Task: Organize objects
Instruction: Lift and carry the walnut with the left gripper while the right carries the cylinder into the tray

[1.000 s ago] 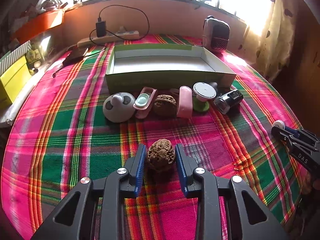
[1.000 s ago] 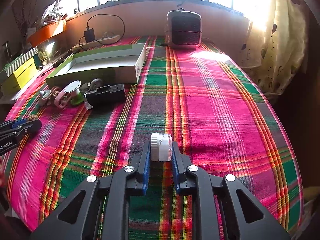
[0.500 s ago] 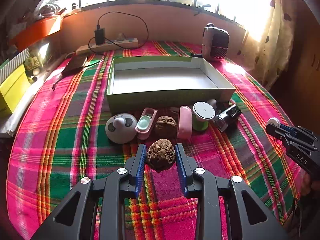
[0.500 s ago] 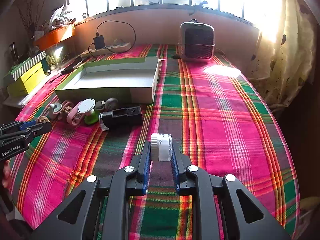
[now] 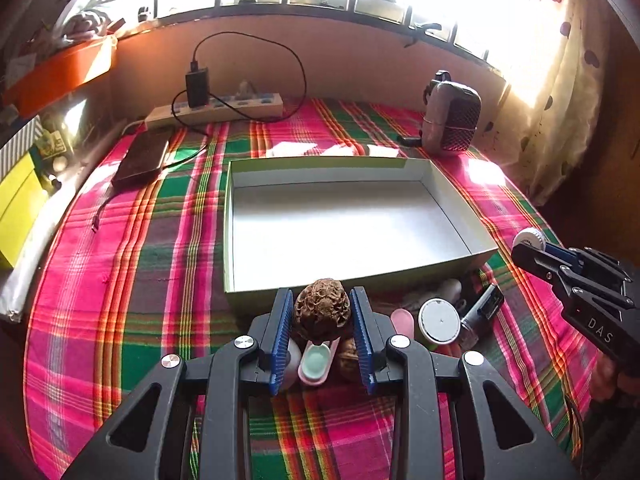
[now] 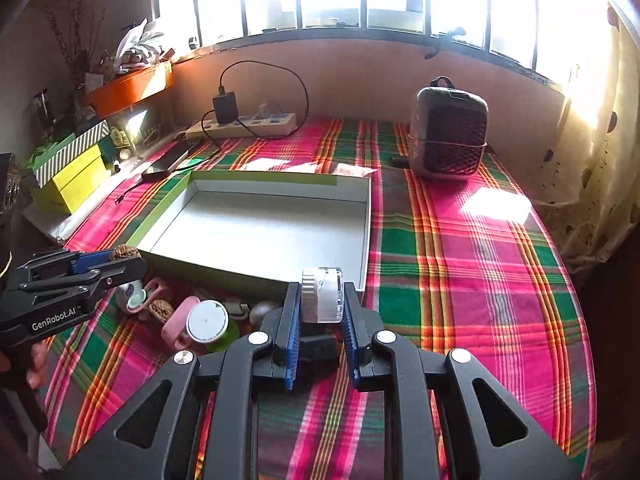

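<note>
Here, a wrinkled brown walnut sits clamped between the blue pads of the left tool, held above the bench just short of the near wall of the open box. The right tool is clamped on a small white cylinder with a ribbed end, also raised, near the box's near right corner.

Below and between the two tools, a row of small things lies against the box's near wall: a second walnut, a pink case with a pale green inset, a pink oblong piece, a white-capped jar with a green base, and a dark rectangular gadget. The left tool's fingers cover much of this row; a whitish rounded thing behind them is possibly a toy, hard to tell.

The box, pale green outside and white inside, holds nothing.

Farther back: a power strip with a black charger and looped cable, a dark flat device, a small grey heater. A plaid cloth covers the bench. At the left edge, yellow and striped boxes are cut off.
</note>
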### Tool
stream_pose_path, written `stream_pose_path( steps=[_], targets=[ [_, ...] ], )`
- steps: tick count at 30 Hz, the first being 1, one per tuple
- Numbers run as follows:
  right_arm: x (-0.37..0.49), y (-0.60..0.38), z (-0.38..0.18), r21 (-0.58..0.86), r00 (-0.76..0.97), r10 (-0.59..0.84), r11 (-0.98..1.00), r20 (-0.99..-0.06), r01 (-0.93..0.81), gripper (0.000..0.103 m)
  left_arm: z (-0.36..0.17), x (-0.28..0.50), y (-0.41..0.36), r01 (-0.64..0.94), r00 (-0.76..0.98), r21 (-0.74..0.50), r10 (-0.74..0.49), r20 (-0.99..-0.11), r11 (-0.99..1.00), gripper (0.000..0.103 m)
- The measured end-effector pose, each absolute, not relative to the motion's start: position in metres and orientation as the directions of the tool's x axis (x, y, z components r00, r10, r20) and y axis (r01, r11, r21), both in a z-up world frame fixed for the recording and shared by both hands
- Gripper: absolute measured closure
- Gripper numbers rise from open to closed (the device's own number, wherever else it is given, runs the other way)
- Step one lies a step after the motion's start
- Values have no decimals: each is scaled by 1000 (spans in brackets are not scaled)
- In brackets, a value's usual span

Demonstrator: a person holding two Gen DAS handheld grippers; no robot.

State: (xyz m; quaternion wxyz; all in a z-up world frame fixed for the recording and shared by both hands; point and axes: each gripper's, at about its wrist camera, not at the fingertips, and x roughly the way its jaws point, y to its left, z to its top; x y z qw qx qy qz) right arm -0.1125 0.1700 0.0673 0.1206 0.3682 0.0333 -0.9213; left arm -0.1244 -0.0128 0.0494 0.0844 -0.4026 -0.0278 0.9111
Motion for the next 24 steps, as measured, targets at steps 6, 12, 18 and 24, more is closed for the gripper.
stream_pose_path(
  steps=[6,12,18,24],
  targets=[
    [-149,152,71,36,-689,-225,-960,-689,277,83,51,-156,-17,-133,-654,-111,171,-737,-985,76],
    [-184,133,65,37,-666,-229,-956,-710,290,83,45,-191,-18,-129,-637,-102,161,-754,-986,76],
    [-213,122,50,30,-633,-216,-956,-744,291,83,37,-217,-13,-139,-613,-103,168,-772,-985,76],
    [-235,111,37,25,-594,-212,-952,-776,306,83,30,-240,-13,-125,-601,-104,159,-783,-987,76]
  ],
)
